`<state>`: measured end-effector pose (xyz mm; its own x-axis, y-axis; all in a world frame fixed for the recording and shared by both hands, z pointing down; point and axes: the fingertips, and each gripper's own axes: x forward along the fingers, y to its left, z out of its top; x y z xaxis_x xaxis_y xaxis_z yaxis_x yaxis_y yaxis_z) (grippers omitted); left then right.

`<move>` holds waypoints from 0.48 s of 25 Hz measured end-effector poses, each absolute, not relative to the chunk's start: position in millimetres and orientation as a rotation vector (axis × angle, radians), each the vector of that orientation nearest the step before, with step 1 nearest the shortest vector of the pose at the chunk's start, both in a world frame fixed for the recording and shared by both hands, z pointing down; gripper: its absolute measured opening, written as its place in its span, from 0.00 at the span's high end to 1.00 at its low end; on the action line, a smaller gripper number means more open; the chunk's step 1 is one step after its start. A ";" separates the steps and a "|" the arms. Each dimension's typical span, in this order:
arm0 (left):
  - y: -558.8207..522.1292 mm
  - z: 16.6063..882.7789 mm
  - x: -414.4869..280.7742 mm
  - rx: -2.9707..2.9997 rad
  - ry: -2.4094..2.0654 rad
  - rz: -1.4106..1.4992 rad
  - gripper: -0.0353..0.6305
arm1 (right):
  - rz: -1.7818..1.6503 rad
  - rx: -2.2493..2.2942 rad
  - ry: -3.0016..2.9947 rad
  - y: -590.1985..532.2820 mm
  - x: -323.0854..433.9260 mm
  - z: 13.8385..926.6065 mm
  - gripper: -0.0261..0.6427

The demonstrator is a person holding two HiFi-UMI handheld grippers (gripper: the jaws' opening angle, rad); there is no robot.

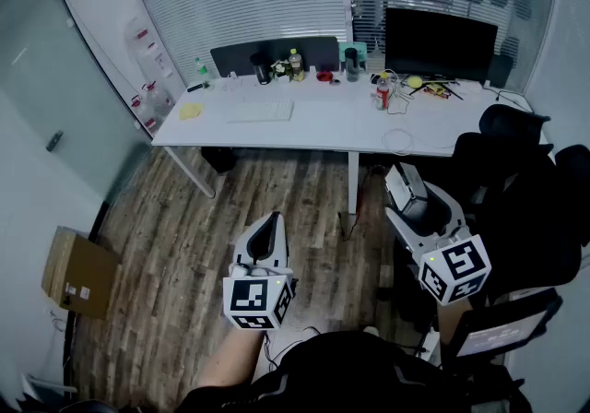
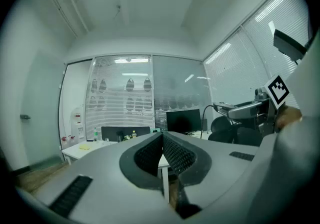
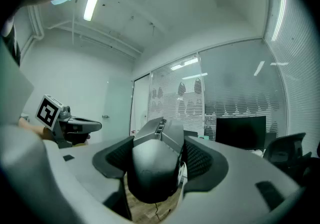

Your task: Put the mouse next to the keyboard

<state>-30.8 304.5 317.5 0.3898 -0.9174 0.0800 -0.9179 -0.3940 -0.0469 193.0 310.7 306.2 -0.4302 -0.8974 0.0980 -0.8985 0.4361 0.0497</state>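
The right gripper's jaws clamp the dark mouse; the left gripper's jaws sit together. The keyboard lies toward the surface's left edge

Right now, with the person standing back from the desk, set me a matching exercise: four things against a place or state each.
Things:
1. left gripper
2. right gripper
3. keyboard
4. monitor

Places or states:
A. lies on the left half of the desk
B. shut on the mouse
C. stands at the desk's back right
D. shut, nothing between the jaws

Pairs: 1-D; 2-B; 3-A; 4-C
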 end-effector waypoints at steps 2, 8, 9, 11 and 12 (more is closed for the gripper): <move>305.1 317.0 -29.6 2.615 -1.726 0.145 0.90 | 0.011 1.613 -2.565 310.2 193.7 305.1 0.51; 306.6 319.4 -30.9 2.609 -1.733 0.157 0.90 | 0.013 1.616 -2.568 310.0 193.7 304.7 0.51; 305.8 320.0 -32.0 2.608 -1.733 0.157 0.90 | 0.010 1.619 -2.570 309.5 193.3 304.1 0.51; 303.5 320.1 -35.4 2.607 -1.736 0.154 0.90 | 0.003 1.626 -2.573 307.5 191.4 302.0 0.51; 302.8 319.8 -37.9 2.607 -1.736 0.152 0.90 | 0.005 1.631 -2.575 306.7 189.9 301.0 0.51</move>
<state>-37.9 302.8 319.8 0.3825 -0.9201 0.0840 -0.9207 -0.3872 -0.0485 189.9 306.7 301.0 -0.4244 -0.9019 0.0807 -0.9022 0.4287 0.0469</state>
